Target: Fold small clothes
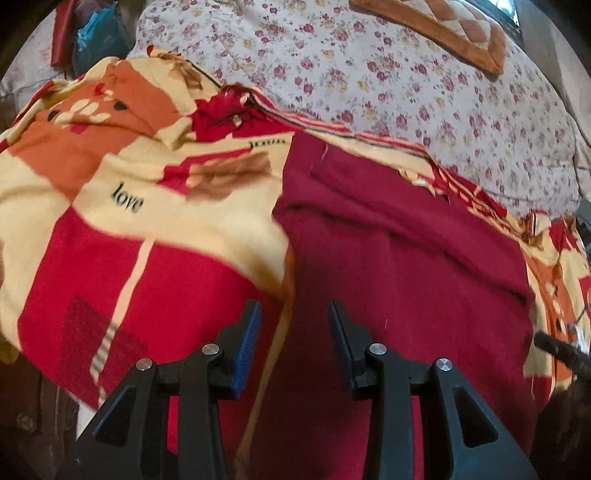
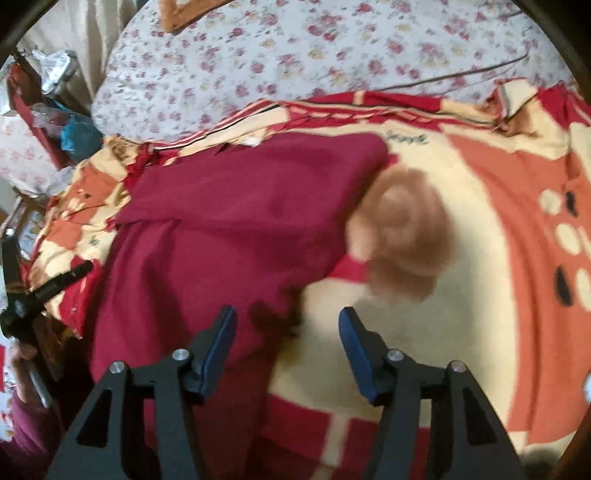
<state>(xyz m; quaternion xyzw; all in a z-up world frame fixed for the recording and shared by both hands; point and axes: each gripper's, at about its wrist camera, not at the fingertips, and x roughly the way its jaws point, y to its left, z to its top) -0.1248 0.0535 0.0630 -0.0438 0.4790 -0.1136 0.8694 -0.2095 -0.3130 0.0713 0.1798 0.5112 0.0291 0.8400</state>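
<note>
**Maroon garment spread on the patterned blanket, both tools held apart above it**

A maroon garment [image 1: 399, 258] is seen lying flat on a red, cream and orange blanket [image 1: 122, 206] that covers the near part of the bed. In the left wrist view the garment fills the middle and right of the frame, and its left edge is overlapped by a fold of the blanket. In the right wrist view the garment [image 2: 229, 221] is laid to the left, with the blanket [image 2: 480, 258] bare to its right.

The left tool [image 1: 295, 332] is held over the garment near that overlapped edge; its blue pads stand apart and nothing is clamped between them. The right tool [image 2: 288, 339] is held over the garment's right border, where maroon cloth meets cream blanket; its pads are spread wider and no cloth is gripped.

Toward the far edge of the bed a floral quilt [image 1: 388, 74] is laid, and a brown quilted cushion [image 1: 443, 26] rests upon it. The left tool's black finger [image 2: 55, 284] is seen at the left edge of the right wrist view.
</note>
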